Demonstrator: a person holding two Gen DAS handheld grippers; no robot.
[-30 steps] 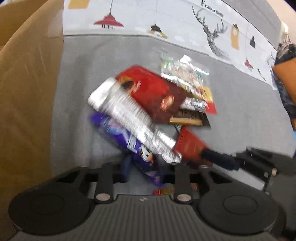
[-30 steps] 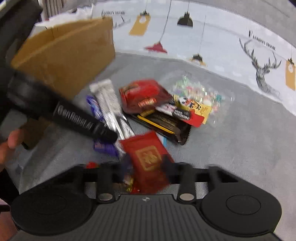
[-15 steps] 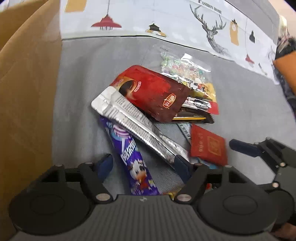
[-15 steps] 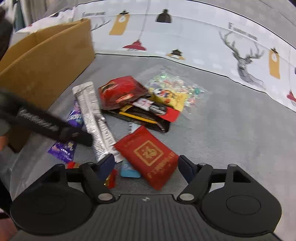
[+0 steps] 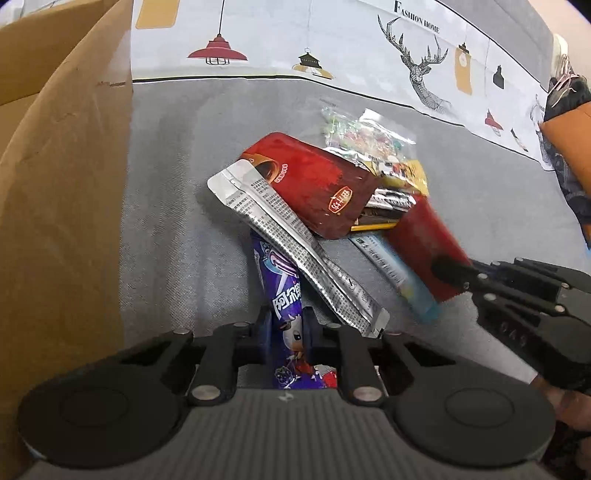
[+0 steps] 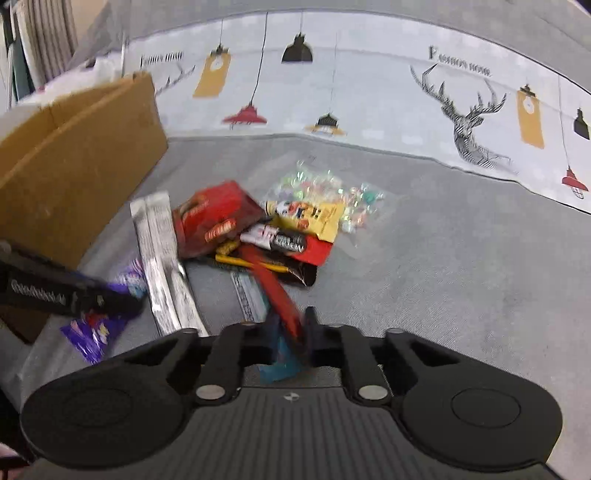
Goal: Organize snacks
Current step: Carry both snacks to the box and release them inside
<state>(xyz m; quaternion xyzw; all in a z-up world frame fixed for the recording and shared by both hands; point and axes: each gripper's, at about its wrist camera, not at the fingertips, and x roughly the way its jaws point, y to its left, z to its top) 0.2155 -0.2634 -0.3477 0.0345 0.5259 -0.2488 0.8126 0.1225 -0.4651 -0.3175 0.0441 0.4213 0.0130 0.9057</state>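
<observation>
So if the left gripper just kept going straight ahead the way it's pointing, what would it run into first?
The left gripper, shut on the purple snack stick, points up the pile. It would likely meet the silver packet lying across that stick first, then the dark red pouch. Depth is hard to judge.

Even bright light, fisheye-bent edges, right view motion-blurred.

"FASHION HOME" stands printed on the patterned cloth [image 5: 416,16] beside the deer drawing [image 5: 419,66]; the snack wrappers' print is too small to read.
</observation>
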